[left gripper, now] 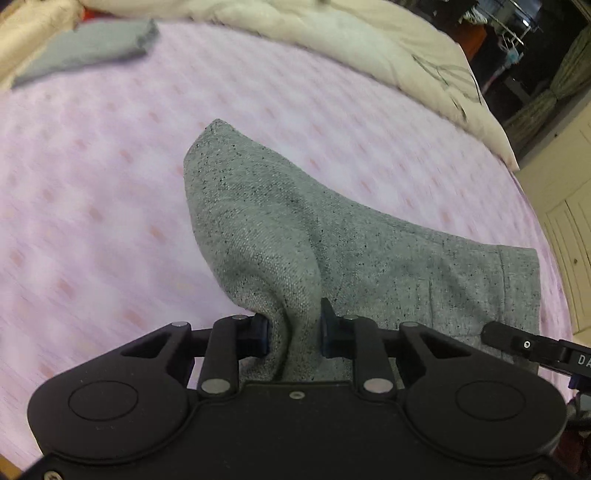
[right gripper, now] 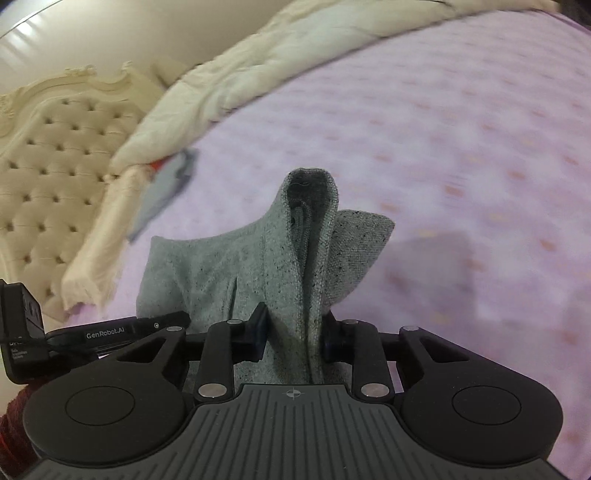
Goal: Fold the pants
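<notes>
Grey speckled pants hang lifted over a pink bed sheet. My left gripper is shut on a bunched edge of the pants. My right gripper is shut on another bunched edge of the same pants, which drape to the left of it. The right gripper's finger shows at the lower right of the left wrist view. The left gripper's finger shows at the lower left of the right wrist view. Both grippers are close together, side by side.
A folded grey garment lies at the far side of the sheet, also in the right wrist view. A cream duvet is piled along the bed's far edge. A tufted headboard stands at left. Cream cabinet doors are beyond the bed's right edge.
</notes>
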{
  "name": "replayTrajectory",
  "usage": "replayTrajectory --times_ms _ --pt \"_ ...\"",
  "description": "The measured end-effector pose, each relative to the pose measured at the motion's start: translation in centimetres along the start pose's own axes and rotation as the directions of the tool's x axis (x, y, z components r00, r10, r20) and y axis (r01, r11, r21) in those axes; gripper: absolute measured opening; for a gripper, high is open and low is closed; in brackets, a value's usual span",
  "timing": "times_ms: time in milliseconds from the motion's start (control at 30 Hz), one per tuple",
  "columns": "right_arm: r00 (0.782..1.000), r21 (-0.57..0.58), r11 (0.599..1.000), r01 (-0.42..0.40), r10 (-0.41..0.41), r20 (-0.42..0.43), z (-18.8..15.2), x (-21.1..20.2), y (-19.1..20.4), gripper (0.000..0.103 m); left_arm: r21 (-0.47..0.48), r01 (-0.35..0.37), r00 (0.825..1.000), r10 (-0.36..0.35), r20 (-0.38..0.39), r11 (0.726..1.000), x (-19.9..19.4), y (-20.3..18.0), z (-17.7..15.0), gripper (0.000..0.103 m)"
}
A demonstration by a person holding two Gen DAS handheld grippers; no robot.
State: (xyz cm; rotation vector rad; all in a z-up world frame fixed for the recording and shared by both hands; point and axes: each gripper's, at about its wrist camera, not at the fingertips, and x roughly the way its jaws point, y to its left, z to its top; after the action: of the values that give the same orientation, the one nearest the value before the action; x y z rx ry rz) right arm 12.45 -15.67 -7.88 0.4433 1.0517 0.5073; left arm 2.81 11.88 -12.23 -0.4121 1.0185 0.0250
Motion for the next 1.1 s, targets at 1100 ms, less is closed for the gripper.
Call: replayTrajectory --times_ms 1100 --pt "0.938 -0.362 0.866 0.344 -0.335 0.092 0.4 17.6 16.4 0.044 0.264 -0.172 0.985 0.173 0.017 0.949 2.8 12.4 5.3 0.037"
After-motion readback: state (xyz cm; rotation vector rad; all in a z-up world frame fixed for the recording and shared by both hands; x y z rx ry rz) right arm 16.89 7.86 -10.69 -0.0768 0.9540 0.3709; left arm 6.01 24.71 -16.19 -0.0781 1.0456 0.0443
